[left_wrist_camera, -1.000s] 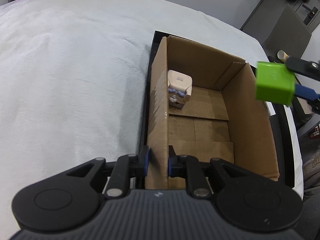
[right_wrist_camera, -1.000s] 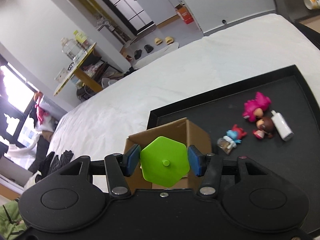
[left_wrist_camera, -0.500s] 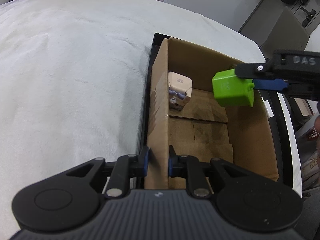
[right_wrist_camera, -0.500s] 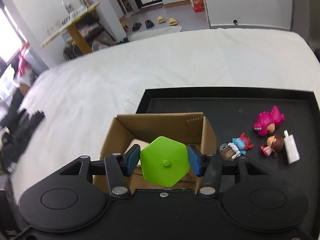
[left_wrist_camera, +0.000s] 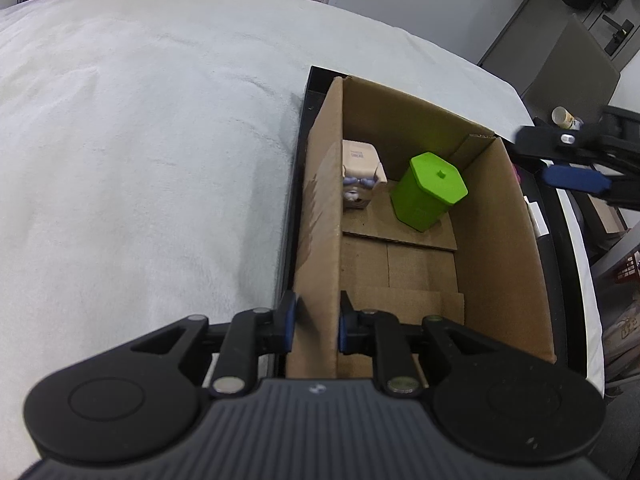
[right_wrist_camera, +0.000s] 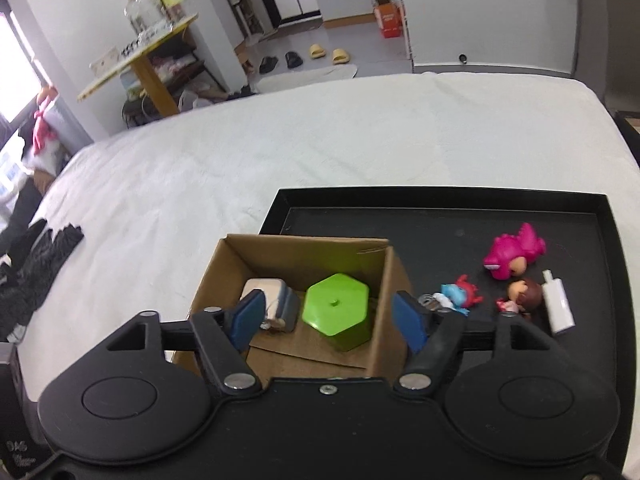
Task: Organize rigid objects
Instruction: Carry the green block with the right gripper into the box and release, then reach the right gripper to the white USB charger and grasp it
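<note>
My left tongs (left_wrist_camera: 314, 326) pinch the near wall of the cardboard box (left_wrist_camera: 500, 232), steadying it. My right tongs (right_wrist_camera: 328, 318) have just been opening and stand spread with nothing between them; the green hexagonal block (right_wrist_camera: 336, 312) now sits inside the box beside the pale little figure (right_wrist_camera: 272, 300). This drop looks done. Next I'd swing right for the toys on the black tray (right_wrist_camera: 440, 200), perhaps the blue figure (right_wrist_camera: 456, 298).

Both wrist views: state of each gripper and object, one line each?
left gripper: shut on cardboard box wall
right gripper: open, jaws just opened, nothing held
green hexagonal container: upright in box, lid on
beige cube toy: in box, beside container
pink dinosaur figure: lying on black tray
</note>
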Motion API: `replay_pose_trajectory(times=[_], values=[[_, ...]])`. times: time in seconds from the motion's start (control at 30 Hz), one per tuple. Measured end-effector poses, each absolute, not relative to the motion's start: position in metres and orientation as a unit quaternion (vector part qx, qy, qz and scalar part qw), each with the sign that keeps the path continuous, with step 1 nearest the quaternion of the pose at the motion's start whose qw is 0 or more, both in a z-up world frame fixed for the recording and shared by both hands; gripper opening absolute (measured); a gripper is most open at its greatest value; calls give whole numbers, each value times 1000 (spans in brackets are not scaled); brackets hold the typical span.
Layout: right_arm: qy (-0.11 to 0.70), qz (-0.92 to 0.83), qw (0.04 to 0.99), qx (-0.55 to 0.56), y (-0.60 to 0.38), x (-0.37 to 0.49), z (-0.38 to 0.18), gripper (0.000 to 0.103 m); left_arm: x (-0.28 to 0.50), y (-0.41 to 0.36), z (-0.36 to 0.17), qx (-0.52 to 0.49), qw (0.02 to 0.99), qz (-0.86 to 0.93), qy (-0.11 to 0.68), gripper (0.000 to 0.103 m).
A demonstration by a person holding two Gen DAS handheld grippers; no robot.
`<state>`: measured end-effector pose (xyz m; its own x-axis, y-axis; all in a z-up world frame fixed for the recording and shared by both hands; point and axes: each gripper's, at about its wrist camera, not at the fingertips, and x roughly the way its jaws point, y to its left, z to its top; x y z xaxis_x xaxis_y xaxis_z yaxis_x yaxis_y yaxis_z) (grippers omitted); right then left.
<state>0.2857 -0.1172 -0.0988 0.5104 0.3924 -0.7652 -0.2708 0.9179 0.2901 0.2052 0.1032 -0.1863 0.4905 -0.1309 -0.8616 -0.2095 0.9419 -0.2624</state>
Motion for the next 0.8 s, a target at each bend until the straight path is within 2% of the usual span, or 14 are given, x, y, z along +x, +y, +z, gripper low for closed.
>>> replay_pose_trajectory(times=[0.1,0.23,0.8], values=[[445,186,872,80,-132,283,-96,77,205,102,-186,-168,846,25,505,18],[429,183,879,96,-153,280,-91,89,204,101,-185,-167,846,27,506,18],[426,161,884,109,-220,286,-115,91,208,99,-187,-167,841,43,513,17]])
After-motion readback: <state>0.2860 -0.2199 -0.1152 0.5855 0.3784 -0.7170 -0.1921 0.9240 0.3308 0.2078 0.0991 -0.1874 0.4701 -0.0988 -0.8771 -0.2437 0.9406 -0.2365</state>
